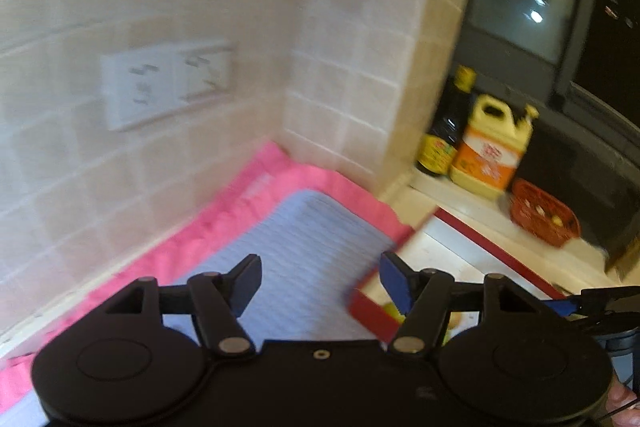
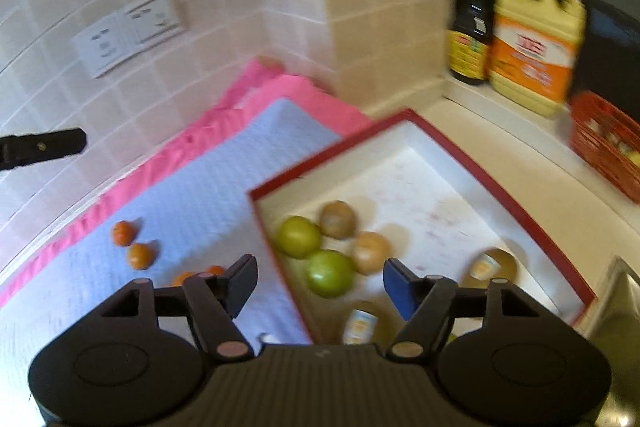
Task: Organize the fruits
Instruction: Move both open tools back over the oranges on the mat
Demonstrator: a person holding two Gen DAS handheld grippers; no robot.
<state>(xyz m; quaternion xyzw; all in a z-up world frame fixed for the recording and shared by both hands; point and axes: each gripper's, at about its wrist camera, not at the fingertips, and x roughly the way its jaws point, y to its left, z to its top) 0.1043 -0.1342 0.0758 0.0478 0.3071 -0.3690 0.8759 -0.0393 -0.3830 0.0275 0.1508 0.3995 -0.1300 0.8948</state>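
Both the left tool (image 1: 320, 285) and the right tool (image 2: 320, 285) stand apart, empty. Fruit could roll off the blue mat (image 2: 200, 187) if nudged. Counted: four oranges (image 2: 140, 255) on the mat, perhaps; two green fruits (image 2: 330, 273) and about five brownish ones (image 2: 371, 251) in the red-rimmed box (image 2: 500, 187).

1. Box (image 2: 420, 131) sits on the tabletop (image 2: 520, 179), right of the mat (image 2: 200, 195).
2. Apples (image 2: 298, 237) and pears (image 2: 338, 219) are inside the box.
3. Oranges (image 2: 140, 255) lie on the mat.
4. Bottle (image 2: 470, 11), jug (image 2: 532, 43) and basket (image 2: 604, 143) stand behind the box.
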